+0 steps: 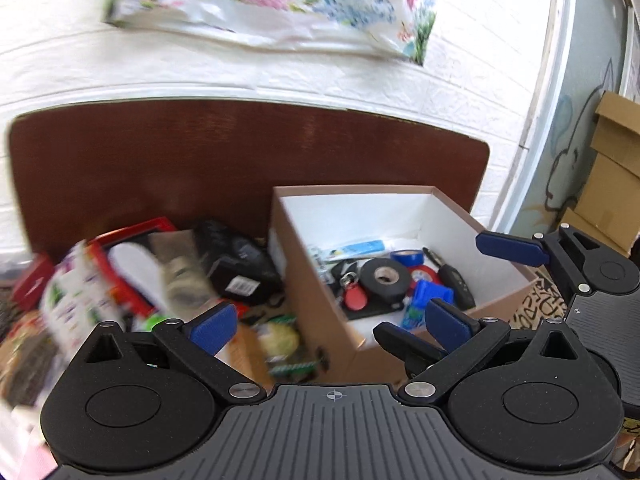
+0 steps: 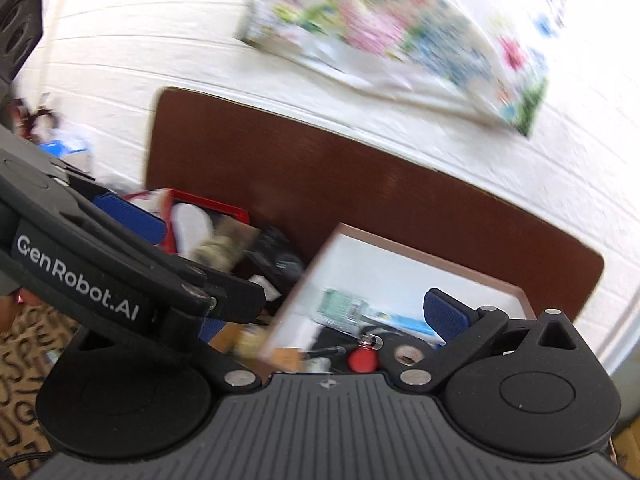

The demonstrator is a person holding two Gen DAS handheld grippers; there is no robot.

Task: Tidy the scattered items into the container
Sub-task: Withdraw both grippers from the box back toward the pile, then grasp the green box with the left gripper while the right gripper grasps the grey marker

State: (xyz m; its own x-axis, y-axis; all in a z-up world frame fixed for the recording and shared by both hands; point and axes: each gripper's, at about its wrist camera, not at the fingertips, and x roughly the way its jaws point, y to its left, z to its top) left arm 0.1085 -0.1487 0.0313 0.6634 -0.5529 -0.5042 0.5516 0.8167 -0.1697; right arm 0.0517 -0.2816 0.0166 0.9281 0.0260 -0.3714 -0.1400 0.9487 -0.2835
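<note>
A brown cardboard box [image 1: 320, 312] with a white inside stands against a wooden headboard. It holds a black tape roll [image 1: 384, 276], a red key fob [image 1: 355, 295], a blue block [image 1: 434, 294] and other small items. Scattered items lie left of it: a red frame [image 1: 132, 236], a black pouch [image 1: 236, 260], a printed packet [image 1: 80, 300]. My left gripper [image 1: 332, 326] is open and empty over the box's near left corner. My right gripper [image 2: 320, 312] is open and empty above the box [image 2: 516, 292]; its fingers also show in the left wrist view [image 1: 512, 246].
A brown headboard [image 1: 240, 152] and white brick wall back the scene. A floral bag [image 1: 280, 4] hangs above. Cardboard boxes [image 1: 612, 168] stack at the right. The left gripper's body [image 2: 80, 264] crosses the right wrist view.
</note>
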